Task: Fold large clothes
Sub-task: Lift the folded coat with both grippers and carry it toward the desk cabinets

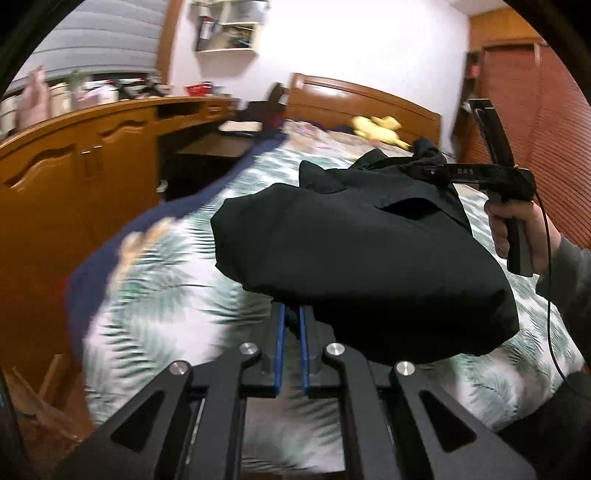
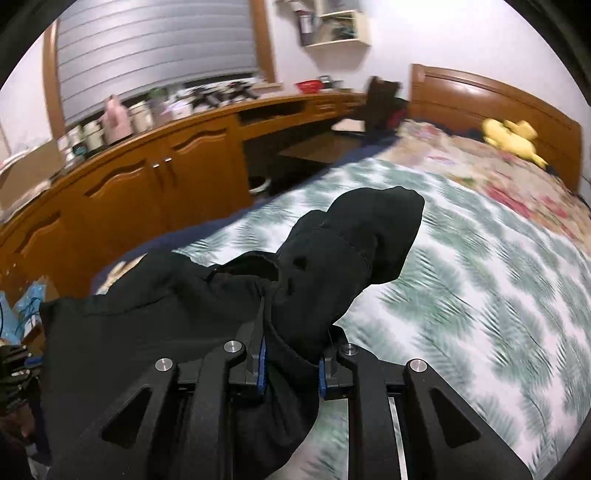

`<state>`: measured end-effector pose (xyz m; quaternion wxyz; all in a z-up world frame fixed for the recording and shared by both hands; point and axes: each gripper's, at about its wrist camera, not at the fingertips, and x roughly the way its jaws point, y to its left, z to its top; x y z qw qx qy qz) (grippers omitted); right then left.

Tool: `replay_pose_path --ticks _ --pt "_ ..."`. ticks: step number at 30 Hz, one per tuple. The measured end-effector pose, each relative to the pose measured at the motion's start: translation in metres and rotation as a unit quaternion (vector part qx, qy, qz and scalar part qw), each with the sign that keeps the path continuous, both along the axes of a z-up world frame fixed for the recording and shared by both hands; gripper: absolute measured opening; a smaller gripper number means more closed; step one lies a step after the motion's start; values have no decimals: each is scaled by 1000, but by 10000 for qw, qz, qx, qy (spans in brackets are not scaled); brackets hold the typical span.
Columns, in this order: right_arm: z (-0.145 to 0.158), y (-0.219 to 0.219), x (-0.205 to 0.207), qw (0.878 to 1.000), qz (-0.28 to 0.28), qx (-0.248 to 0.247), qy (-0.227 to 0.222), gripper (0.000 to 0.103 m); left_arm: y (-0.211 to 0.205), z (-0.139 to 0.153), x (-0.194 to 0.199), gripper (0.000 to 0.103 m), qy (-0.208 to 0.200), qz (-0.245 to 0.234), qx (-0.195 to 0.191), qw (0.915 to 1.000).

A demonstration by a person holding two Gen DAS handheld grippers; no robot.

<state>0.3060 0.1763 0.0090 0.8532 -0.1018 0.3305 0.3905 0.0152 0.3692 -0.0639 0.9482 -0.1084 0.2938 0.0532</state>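
A black garment (image 1: 362, 258) hangs bunched in the air above the bed, held between both grippers. My left gripper (image 1: 291, 314) is shut on its lower edge; the blue pads (image 1: 281, 343) run under the cloth, which hides the tips. My right gripper (image 1: 432, 171) shows in the left wrist view at the garment's far upper corner, with the hand on its handle. In the right wrist view the right gripper (image 2: 291, 354) is shut on a thick bunch of the black garment (image 2: 332, 258), which drapes over its fingers and off to the left.
The bed (image 2: 461, 295) with a palm-leaf cover lies below. A yellow plush toy (image 2: 513, 138) rests near the wooden headboard (image 2: 491, 92). Wooden cabinets and a cluttered counter (image 2: 147, 162) run along the left. A wall shelf (image 1: 229, 29) hangs above.
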Motion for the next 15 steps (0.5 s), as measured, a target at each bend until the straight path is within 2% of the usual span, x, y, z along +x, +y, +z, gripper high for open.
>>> replay_pose_path --ticks 7,15 --pt "-6 126 -15 9978 640 -131 -100 17 80 -5 -25 4 86 811 179 9965" --pt "-13 214 -22 9959 874 25 -218 17 137 -17 -35 4 183 1389 160 9900"
